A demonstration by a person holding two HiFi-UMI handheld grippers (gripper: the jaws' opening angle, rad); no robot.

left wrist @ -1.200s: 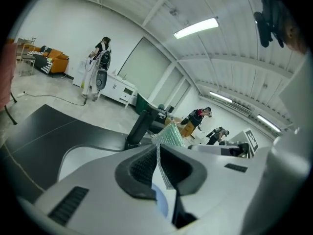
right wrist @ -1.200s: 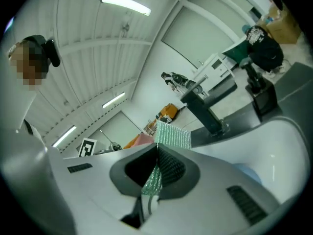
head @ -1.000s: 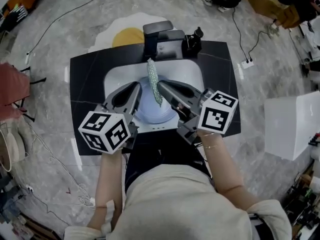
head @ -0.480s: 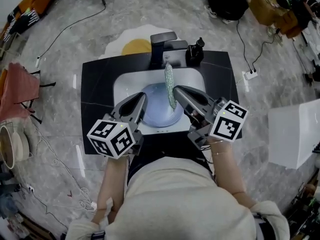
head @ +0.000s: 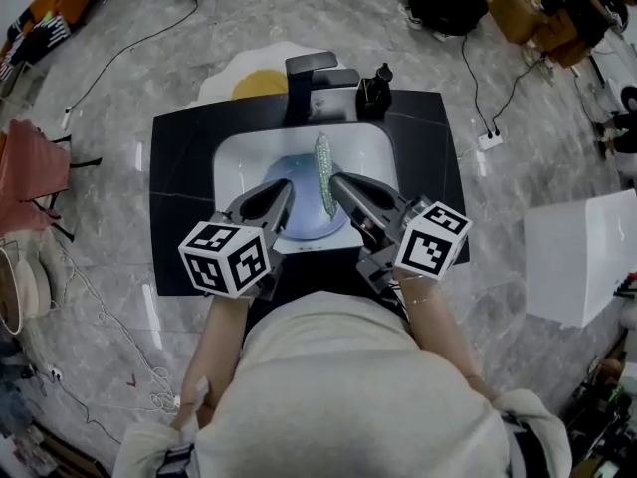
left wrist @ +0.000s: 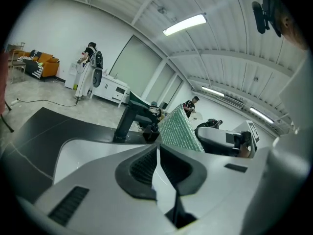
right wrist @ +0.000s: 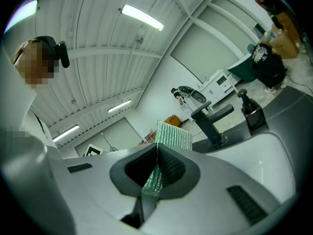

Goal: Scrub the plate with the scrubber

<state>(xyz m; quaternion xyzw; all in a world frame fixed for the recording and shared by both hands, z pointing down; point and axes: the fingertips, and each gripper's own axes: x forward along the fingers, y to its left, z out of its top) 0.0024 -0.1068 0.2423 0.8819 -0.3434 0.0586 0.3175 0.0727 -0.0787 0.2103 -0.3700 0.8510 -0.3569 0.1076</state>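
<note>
The black table carries a white sink, and everything that matters sits in or around that sink. Inside the sink, toward its near side, lies the pale blue plate, partly covered by both tools. At the sink's far edge stands a dark faucet, with a dark soap dispenser just right of it.

The left claw is clenched at the plate's left rim. Its own view shows the jaws pressed onto a thin pale edge, which I take to be that rim. The right claw is clamped on the lower end of the green, glittery scrubber. The scrubber stands upright over the middle of the sink, its free end pointing toward the faucet.

The plate looks rigid and smooth, probably slippery if wet and breakable if knocked against the sink wall, so a firm rim hold seems the right place. The scrubber reads as light and soft; held by one end it may bend, so pressing its broad face flat on the plate should work better.
</note>
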